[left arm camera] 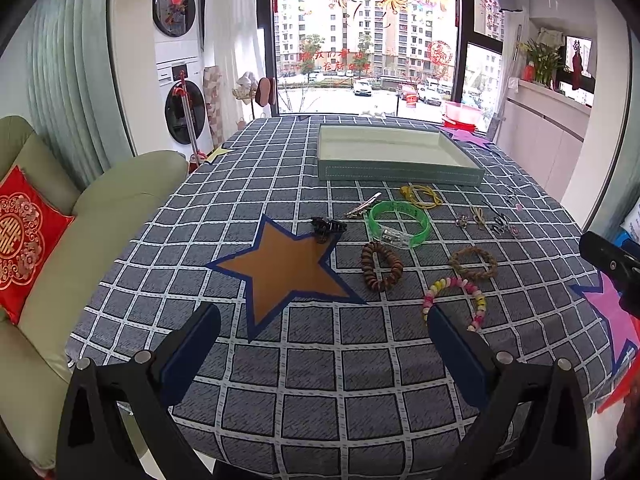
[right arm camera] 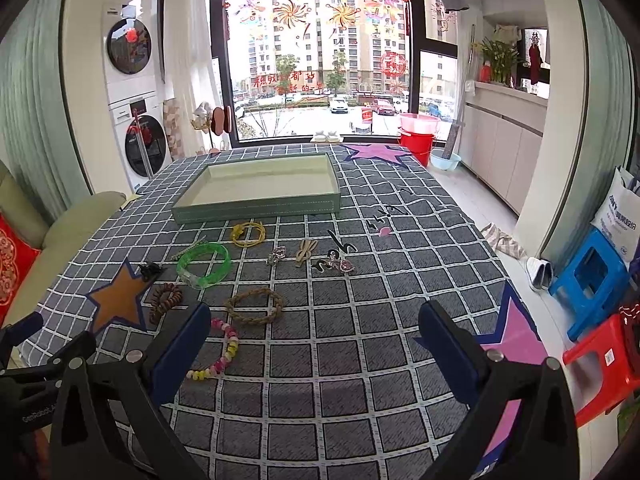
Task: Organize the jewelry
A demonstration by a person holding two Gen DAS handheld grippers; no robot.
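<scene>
Nearest to the camera, the left gripper [left arm camera: 324,320] hangs above the checked tablecloth [left arm camera: 320,392] with its two blue fingers spread wide and nothing between them. The right gripper [right arm camera: 314,320] is also spread and holds nothing; it hangs over the cloth more to the right, near a pink star patch [right arm camera: 516,332].

Just beyond the right finger of the left gripper lies a pink and yellow bead bracelet [left arm camera: 456,300]. To the left of it is a brown bead bracelet [left arm camera: 382,266], and a little farther right a braided straw bracelet [left arm camera: 474,263]. An orange star patch [left arm camera: 280,268] is on the cloth at the left, and a small black claw clip [left arm camera: 328,227] sits at its far right tip.

Farther away lies a clear green bangle [left arm camera: 400,224], with a silver hair clip [left arm camera: 362,205] touching or just beside its far left side. A yellow cord bracelet [left arm camera: 422,196] is behind the bangle, near the tray. Some small ornaments [right arm camera: 312,258] are scattered at the right of the bangle; their details are too small to tell.

The pale green tray [left arm camera: 400,174] stands at the far side of the table, and I see only its bare inside. All the jewelry is on the cloth, outside of it.
</scene>
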